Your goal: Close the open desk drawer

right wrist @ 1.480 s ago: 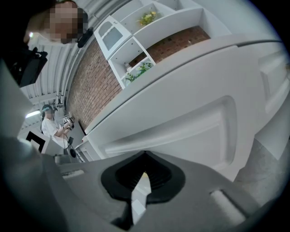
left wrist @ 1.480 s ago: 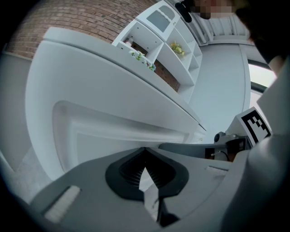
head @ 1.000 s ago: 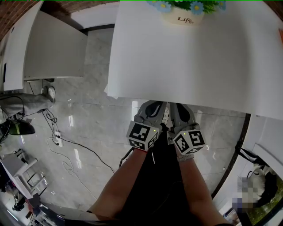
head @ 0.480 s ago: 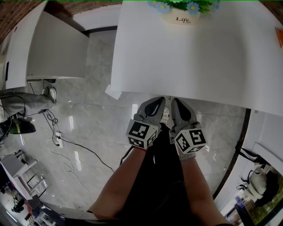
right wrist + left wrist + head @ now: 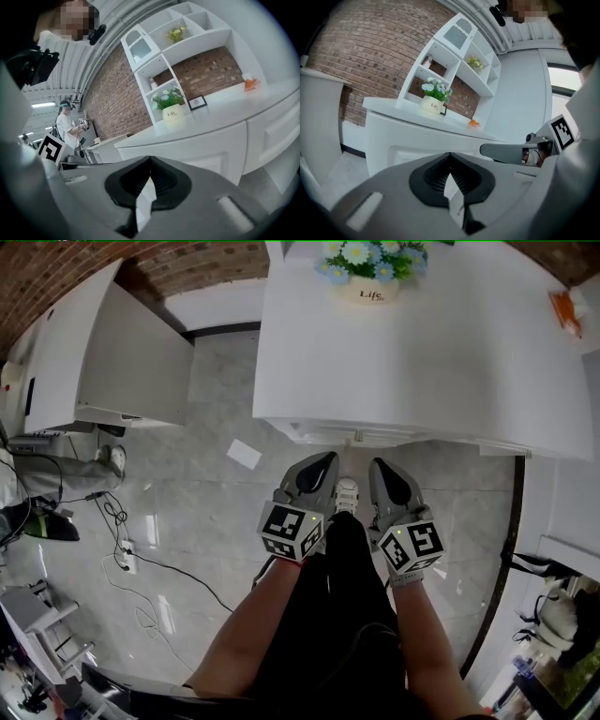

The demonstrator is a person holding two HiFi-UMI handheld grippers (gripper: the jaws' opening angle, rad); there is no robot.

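Observation:
In the head view the white desk [image 5: 422, 352] fills the top, and its drawer front [image 5: 361, 434] lies almost flush with the front edge. My left gripper [image 5: 320, 461] and right gripper [image 5: 379, 466] are side by side just short of that edge, not touching it. Both are shut with nothing between the jaws. The left gripper view has the recessed drawer panel [image 5: 405, 154] straight ahead beyond the closed jaws of the left gripper [image 5: 450, 160], with the right gripper [image 5: 506, 151] alongside. In the right gripper view the right gripper [image 5: 150, 161] faces the desk front [image 5: 206, 157].
A flower pot [image 5: 362, 289] stands at the desk's back edge and a small orange item [image 5: 565, 304] lies at its right. A second white desk [image 5: 112, 352] stands to the left. A paper scrap [image 5: 245, 454] and cables [image 5: 131, 549] lie on the tiled floor.
The view has drawn back from the desk. Both grippers, whose tips were at or under the desk's front edge, now sit a short way clear of it. The drawer front now shows.

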